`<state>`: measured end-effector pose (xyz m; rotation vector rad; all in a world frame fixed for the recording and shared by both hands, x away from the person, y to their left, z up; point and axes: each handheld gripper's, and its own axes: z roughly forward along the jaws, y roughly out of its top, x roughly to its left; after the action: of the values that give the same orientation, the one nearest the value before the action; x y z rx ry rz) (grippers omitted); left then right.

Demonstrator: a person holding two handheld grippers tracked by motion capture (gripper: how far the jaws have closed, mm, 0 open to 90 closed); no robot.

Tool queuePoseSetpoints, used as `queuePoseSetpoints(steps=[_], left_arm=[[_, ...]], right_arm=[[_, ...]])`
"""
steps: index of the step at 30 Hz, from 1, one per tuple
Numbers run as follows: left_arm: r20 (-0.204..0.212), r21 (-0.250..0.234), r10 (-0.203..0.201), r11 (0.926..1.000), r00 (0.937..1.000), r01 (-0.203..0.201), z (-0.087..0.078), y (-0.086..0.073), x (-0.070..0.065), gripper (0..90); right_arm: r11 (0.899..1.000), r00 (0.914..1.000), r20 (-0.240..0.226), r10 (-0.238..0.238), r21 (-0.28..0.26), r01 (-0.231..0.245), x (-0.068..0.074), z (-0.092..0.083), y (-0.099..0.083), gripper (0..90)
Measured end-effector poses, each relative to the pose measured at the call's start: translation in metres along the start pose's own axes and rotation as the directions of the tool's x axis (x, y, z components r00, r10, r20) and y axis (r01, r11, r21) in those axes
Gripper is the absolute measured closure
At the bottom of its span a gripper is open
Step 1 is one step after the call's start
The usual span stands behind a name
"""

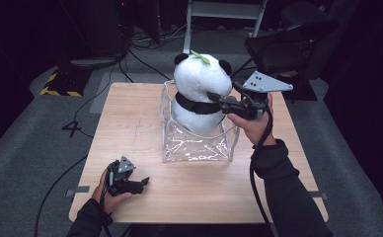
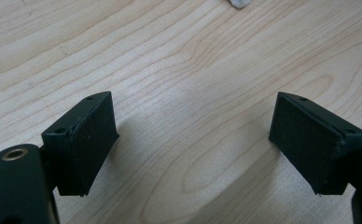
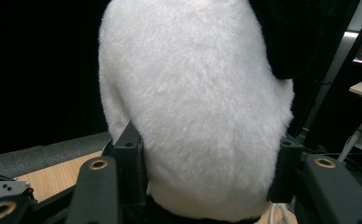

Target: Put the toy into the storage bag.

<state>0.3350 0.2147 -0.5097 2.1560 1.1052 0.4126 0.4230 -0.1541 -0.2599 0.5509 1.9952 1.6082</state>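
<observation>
A white and black panda plush [image 1: 199, 84] with a green leaf on its head stands upright inside a clear plastic bag [image 1: 197, 143] at the middle of the wooden table [image 1: 130, 123]. My right gripper [image 1: 214, 98] reaches in from the right and is shut on the panda at neck height. In the right gripper view its jaws press into both sides of the white fur [image 3: 193, 93]. My left gripper [image 1: 142, 183] rests near the table's front left edge. Its jaws stand open over bare wood [image 2: 193, 140], with nothing between them.
A dark chair [image 1: 288, 49] stands behind the table's back right corner and a white frame [image 1: 224, 10] stands further back. Cables cross the grey floor on the left, near a black base with yellow stripes [image 1: 61, 84].
</observation>
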Motion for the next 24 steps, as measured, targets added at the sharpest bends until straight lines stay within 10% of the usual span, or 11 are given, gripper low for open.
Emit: queuePoseSetpoints(steps=[24], left_arm=[[0.000, 0.000, 0.000, 1.0000, 1.0000, 0.000, 0.000, 0.000, 0.000, 14.9]], right_arm=[[0.997, 0.9990, -0.031, 0.033, 0.069, -0.031, -0.008, 0.012, -0.032, 42.6]])
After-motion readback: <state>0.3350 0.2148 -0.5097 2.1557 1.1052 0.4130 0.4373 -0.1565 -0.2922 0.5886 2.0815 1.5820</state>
